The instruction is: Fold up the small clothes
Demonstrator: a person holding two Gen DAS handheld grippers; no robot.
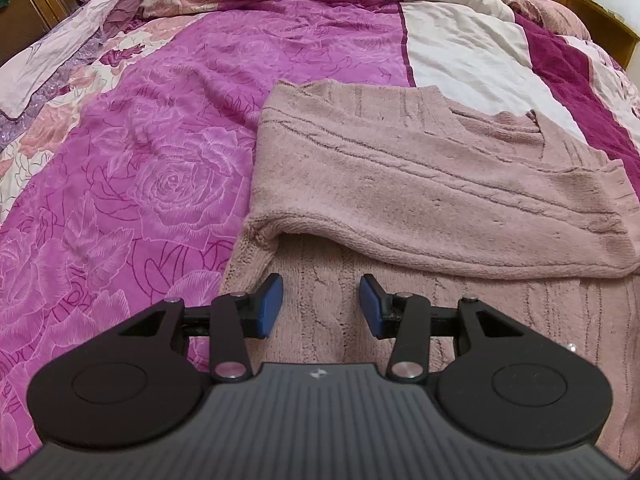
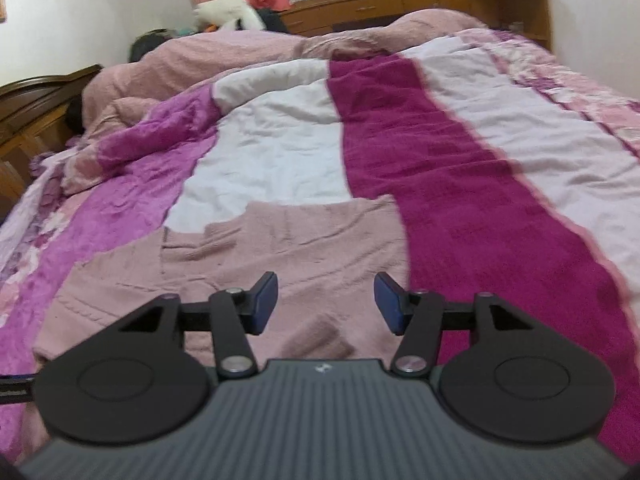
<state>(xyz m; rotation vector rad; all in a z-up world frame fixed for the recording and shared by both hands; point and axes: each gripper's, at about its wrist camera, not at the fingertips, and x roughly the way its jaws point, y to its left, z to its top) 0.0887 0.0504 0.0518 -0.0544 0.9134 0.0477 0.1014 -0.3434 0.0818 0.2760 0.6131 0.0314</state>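
A small dusty-pink knitted sweater (image 1: 420, 184) lies flat on a bed spread with a magenta, white and rose-patterned quilt (image 1: 160, 160), one sleeve (image 1: 460, 216) folded across its body toward the right edge. The left gripper (image 1: 321, 306) hovers over the sweater's lower body with its blue-padded fingers (image 1: 270, 306) apart and holding nothing; the right gripper (image 2: 325, 304) hangs over the garment's other side, fingers likewise spread and empty, that view blurred. The risk from here appears to lie in the knit itself: thick, soft and loose, it would likely sag or slip if pinched through one layer only, and a careless lift of the hem could drag the folded sleeve out of place. Uneven pulls from the two sides could skew the fold, and the rumpled quilt beneath may bunch up with it. The fabric looks fuzzy, with ribbed cable lines and a V neckline (image 1: 500, 114) at the far end.
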